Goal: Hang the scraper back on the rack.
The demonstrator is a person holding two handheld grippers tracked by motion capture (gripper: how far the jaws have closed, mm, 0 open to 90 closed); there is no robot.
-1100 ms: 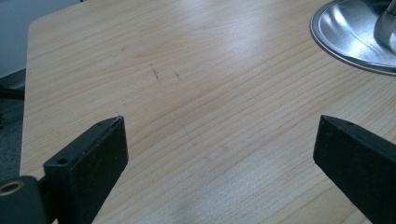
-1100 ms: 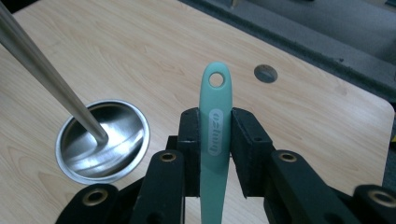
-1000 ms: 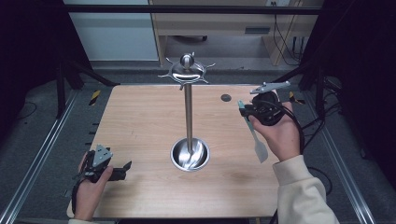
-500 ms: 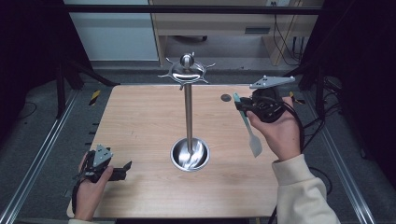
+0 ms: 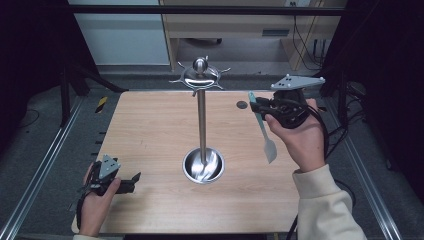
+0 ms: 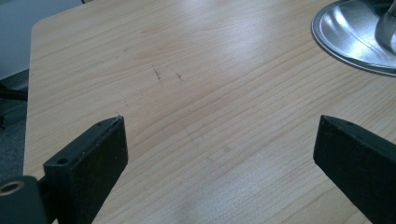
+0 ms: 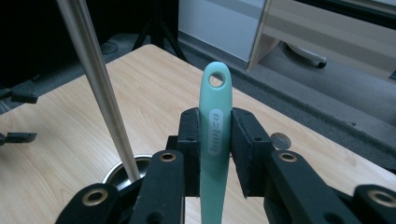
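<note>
Pale wooden table [image 5: 150,130], dark room

wide-apart black tongs [image 6: 219,163] low over bare wooden table [image 6: 196,93], steel stand base [image 6: 355,37] at upper right

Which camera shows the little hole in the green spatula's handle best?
The right gripper view: the hole sits close up, just above the clamping jaws. The high view shows the whole spatula hanging small from the right gripper, hole unclear.
</note>
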